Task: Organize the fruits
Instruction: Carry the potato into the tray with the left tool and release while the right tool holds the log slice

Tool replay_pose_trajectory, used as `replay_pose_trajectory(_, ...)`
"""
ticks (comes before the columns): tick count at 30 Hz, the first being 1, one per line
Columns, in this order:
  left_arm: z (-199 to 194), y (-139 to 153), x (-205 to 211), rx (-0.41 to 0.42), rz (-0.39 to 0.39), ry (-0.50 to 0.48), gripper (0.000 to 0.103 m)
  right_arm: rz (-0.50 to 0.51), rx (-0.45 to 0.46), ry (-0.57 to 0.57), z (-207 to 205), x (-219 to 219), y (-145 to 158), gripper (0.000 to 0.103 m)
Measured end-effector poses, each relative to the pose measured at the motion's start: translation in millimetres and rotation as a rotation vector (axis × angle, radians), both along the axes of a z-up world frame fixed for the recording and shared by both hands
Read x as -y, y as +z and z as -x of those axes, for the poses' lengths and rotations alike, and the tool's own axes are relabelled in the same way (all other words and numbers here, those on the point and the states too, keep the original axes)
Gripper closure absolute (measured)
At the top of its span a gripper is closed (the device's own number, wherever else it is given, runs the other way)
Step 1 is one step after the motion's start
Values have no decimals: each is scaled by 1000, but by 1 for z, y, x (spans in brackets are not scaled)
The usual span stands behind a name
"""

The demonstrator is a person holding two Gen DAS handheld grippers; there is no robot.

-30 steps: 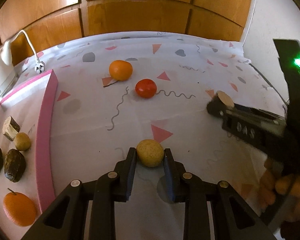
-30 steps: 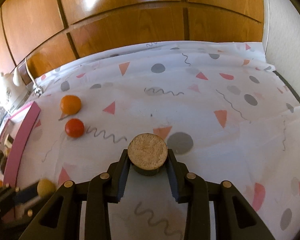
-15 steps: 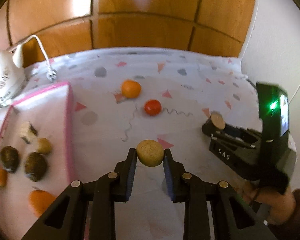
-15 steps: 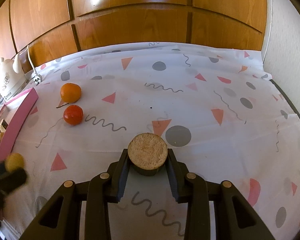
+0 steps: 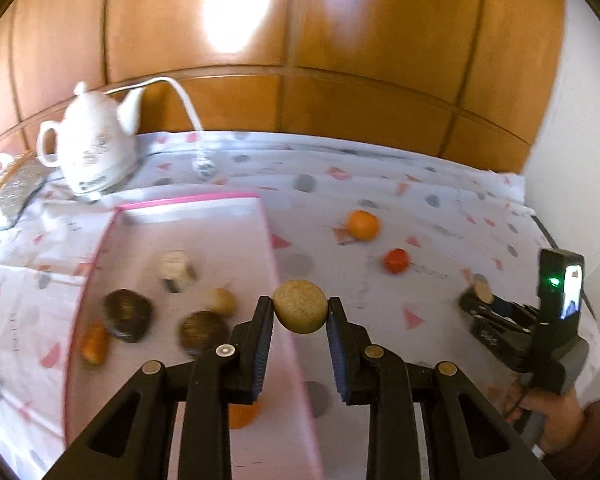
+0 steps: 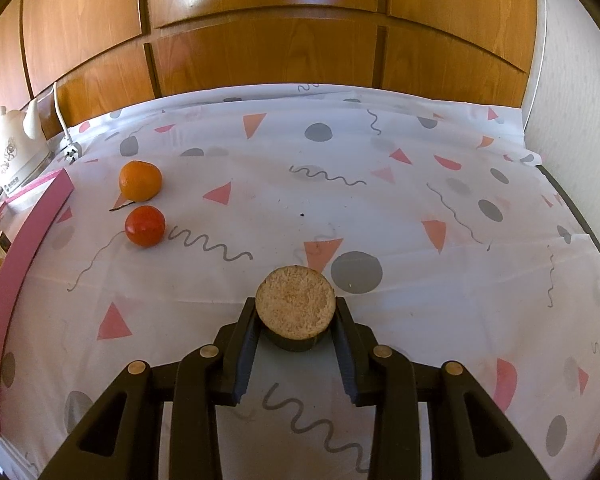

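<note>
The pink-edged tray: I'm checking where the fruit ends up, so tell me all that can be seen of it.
The pink-edged tray is a flat white rectangle with a thin pink rim, lying on the patterned tablecloth in front of the white teapot. In the blurred left wrist view it holds two dark fruits, two orange ones, a pale round one and a pale cut piece. The left gripper, shut on a tan ball, hovers over its right edge without touching it.

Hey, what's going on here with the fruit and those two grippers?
A person is sorting fruit into a pink-edged tray with two handheld grippers. The left gripper is shut on a round tan fruit above the tray's edge. The right gripper is shut on a cut brown piece over the tablecloth. An orange and tomato remain outside.
</note>
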State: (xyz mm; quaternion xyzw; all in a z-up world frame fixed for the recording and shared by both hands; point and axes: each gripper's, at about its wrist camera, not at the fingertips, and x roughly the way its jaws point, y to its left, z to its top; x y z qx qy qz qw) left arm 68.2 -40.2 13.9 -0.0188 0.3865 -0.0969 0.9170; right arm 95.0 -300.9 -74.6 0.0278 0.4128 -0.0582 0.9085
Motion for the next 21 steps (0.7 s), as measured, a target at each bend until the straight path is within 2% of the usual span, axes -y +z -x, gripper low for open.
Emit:
replay_pose_trajectory(13, 1, -15, -68, -19, -14, 164, 76, 18, -2, 1, 0, -2, -1, 67)
replay_pose_trajectory(21, -1, -37, -94, -71, -24, 239, 75, 19, -2, 3, -1, -2, -1, 67)
